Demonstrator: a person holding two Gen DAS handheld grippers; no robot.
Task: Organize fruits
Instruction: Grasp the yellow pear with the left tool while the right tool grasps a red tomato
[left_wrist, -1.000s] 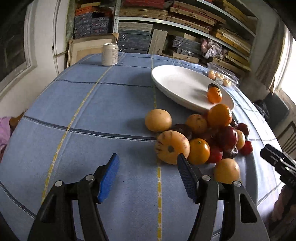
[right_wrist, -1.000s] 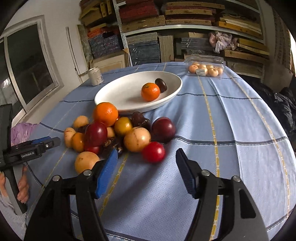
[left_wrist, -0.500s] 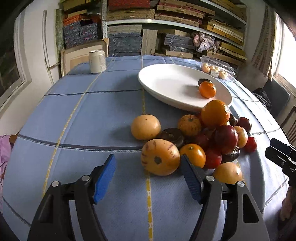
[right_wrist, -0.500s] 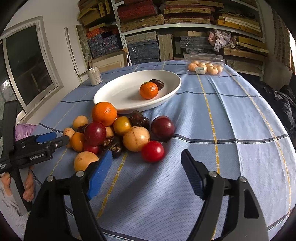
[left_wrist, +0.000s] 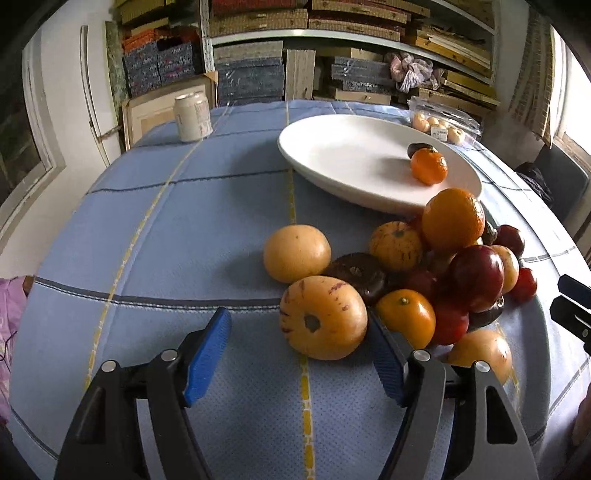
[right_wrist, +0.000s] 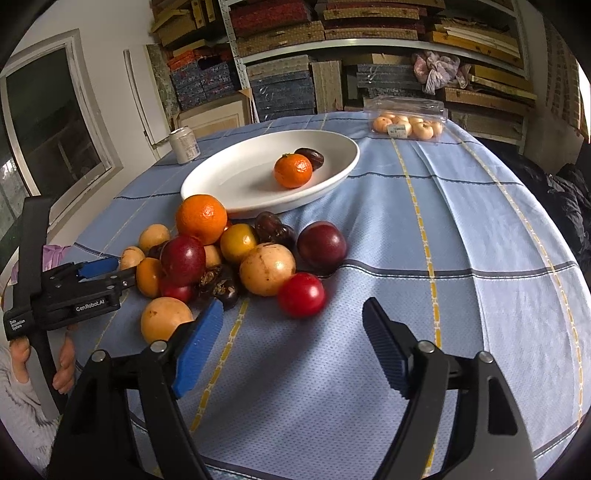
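A pile of fruit lies on the blue checked tablecloth in front of a white plate (left_wrist: 332, 155) (right_wrist: 229, 173). The plate holds a small orange (left_wrist: 428, 165) (right_wrist: 293, 170) and a dark fruit (right_wrist: 310, 157). My left gripper (left_wrist: 299, 350) is open; a striped yellow fruit (left_wrist: 323, 317) sits just ahead between its blue pads, untouched. My right gripper (right_wrist: 291, 343) is open and empty, a red tomato (right_wrist: 301, 294) just ahead of it. The pile also has a large orange (right_wrist: 201, 218), a dark red plum (right_wrist: 321, 245) and a pale round fruit (right_wrist: 266, 268).
A drink can (left_wrist: 192, 116) (right_wrist: 184, 144) stands at the table's far left. A clear plastic box of small pale fruits (right_wrist: 406, 123) sits at the far right. Shelves of stacked boxes stand behind the table. The left gripper shows in the right wrist view (right_wrist: 99, 273).
My left gripper has moved forward and right, so the striped yellow fruit now lies between its pads. My right gripper has drawn back a little from the pile.
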